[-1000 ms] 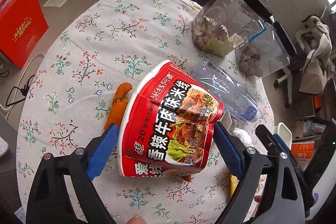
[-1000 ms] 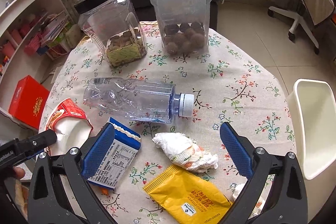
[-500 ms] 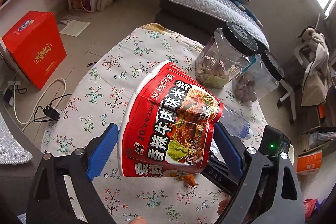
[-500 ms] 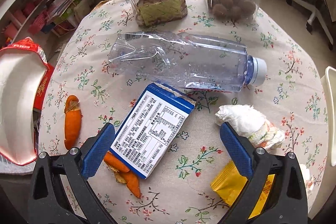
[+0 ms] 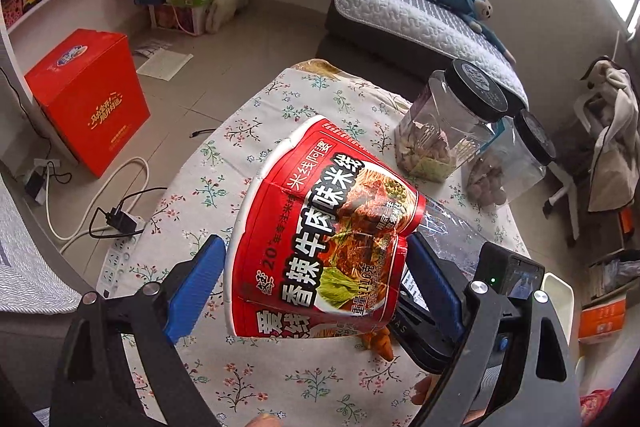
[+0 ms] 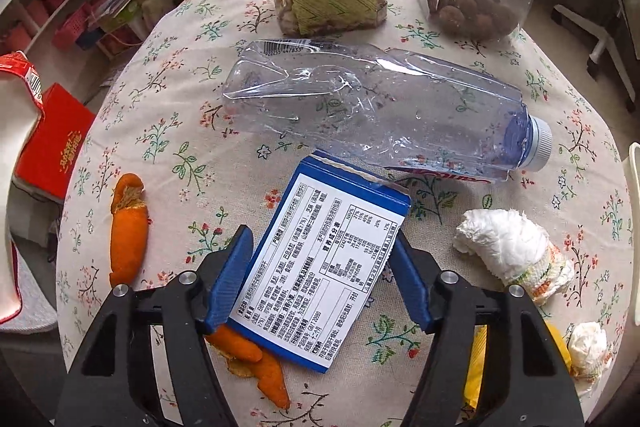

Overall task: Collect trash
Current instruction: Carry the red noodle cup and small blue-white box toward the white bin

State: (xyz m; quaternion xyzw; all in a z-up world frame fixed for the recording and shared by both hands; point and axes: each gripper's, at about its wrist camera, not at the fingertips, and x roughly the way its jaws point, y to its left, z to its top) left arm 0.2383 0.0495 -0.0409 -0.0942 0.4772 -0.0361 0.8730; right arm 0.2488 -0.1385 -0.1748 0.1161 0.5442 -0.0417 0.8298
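Observation:
My left gripper (image 5: 316,271) is shut on a red instant noodle bowl (image 5: 320,239) and holds it tilted above the floral table (image 5: 280,107). The bowl's white inside shows at the left edge of the right wrist view (image 6: 16,187). My right gripper (image 6: 320,279) has closed its blue pads on the two sides of a blue and white carton (image 6: 316,259) lying on the table. A crushed clear bottle (image 6: 380,115) lies just beyond the carton. Orange peels (image 6: 128,227) and a wadded tissue (image 6: 508,251) lie beside it.
Two clear jars with black lids (image 5: 452,131) stand at the table's far side. A yellow packet (image 6: 476,359) and a small tissue ball (image 6: 588,347) lie at the right. A red box (image 5: 88,95) and a power strip (image 5: 116,259) are on the floor at the left.
My left gripper has lifted the noodle bowl higher and back from the table. My right gripper has moved down and forward over the carton, and its pads have closed in on it.

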